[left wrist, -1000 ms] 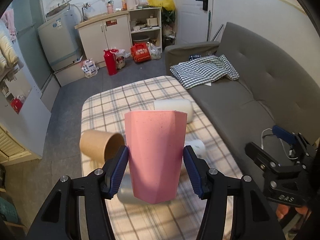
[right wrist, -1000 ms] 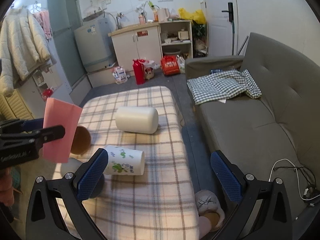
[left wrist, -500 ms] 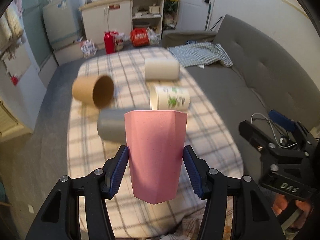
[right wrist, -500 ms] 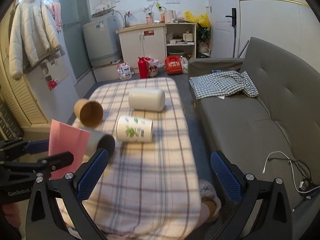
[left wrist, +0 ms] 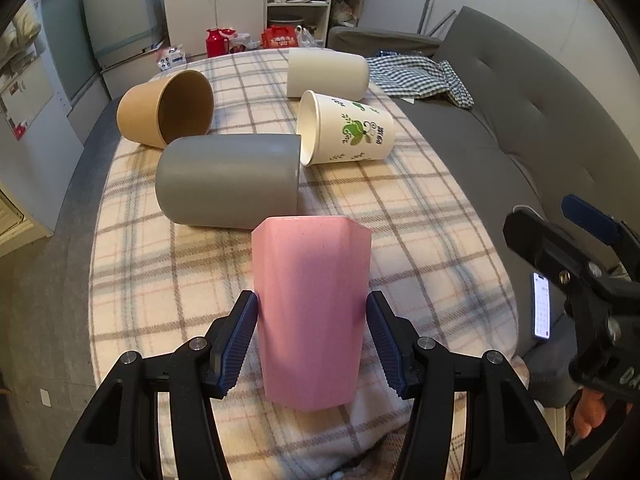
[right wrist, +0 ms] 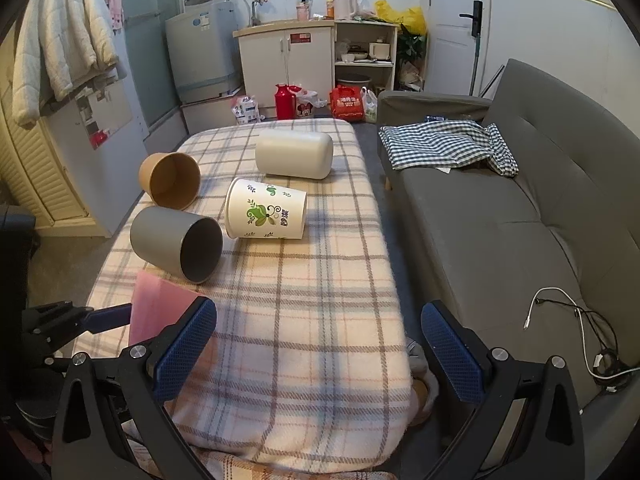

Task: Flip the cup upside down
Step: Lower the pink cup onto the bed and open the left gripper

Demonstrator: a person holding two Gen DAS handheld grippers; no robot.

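My left gripper (left wrist: 312,344) is shut on a pink faceted cup (left wrist: 310,304), held over the near end of the plaid-covered table (left wrist: 420,240) with its wider end pointing away from the camera. The cup also shows in the right wrist view (right wrist: 158,312), low at the left beside the left gripper's arm. My right gripper (right wrist: 316,356) is open and empty, above the table's near right edge. It shows at the right of the left wrist view (left wrist: 580,280).
Lying on their sides on the table are a grey cup (left wrist: 228,180), a brown paper cup (left wrist: 168,108), a white floral paper cup (left wrist: 348,130) and a plain white cup (left wrist: 328,74). A grey sofa (right wrist: 520,208) with a checked cloth (right wrist: 444,144) runs along the right.
The left gripper has tipped downward and lowered with the pink cup, so the table and lying cups now fill its view. The right gripper has drawn back and higher.
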